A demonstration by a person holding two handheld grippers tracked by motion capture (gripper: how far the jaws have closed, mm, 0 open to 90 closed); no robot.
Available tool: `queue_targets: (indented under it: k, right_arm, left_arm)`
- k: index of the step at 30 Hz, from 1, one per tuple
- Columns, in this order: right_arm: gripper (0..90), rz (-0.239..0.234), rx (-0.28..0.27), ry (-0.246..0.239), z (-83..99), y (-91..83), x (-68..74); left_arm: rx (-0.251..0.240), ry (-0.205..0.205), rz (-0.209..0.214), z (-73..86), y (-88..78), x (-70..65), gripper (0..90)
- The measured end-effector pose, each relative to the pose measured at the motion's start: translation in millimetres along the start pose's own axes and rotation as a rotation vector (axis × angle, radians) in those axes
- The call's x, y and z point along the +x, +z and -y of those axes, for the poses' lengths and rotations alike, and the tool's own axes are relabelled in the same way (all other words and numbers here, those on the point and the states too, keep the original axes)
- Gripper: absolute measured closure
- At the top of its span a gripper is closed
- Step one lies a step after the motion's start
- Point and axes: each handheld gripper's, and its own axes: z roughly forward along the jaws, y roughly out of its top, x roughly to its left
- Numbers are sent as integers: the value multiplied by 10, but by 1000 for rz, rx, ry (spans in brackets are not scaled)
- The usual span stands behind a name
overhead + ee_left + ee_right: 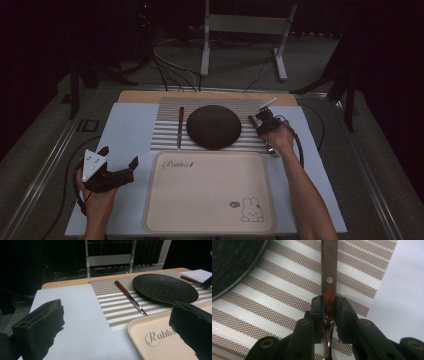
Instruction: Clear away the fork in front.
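polished wooden fork handle [329, 277] with metal rivets; woven, matt striped placemat [287, 302]; rough matt dark plate [165, 288]; smooth tray [160, 340].

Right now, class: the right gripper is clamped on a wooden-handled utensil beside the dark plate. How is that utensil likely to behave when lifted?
The right gripper pinches the utensil where wood meets metal, so it may tilt toward the long handle. It looks stiff and slim, probably light. The polished handle might slip or twist between the narrow pads.

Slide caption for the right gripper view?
Right gripper clamps a wooden-handled utensil on the striped placemat beside the black plate.
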Motion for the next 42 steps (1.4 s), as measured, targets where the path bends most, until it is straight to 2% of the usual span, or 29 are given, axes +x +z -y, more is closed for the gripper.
queue_targets:
  k: [18, 26, 32, 42]
  right_arm:
    - [778, -14, -276, -24, 230, -458, 113]
    - [778, -9, -382, -27, 326, -683, 99]
    - [778, -4, -433, -33, 374, -795, 111]
    - [778, -5, -466, -38, 426, -855, 125]
  left_arm:
    - [17, 14, 1, 9, 38, -24, 0]
    - [19, 17, 1, 10, 48, -31, 0]
    - [19, 17, 0, 9, 48, -32, 0]
    - [18, 16, -1, 9, 51, -33, 0]
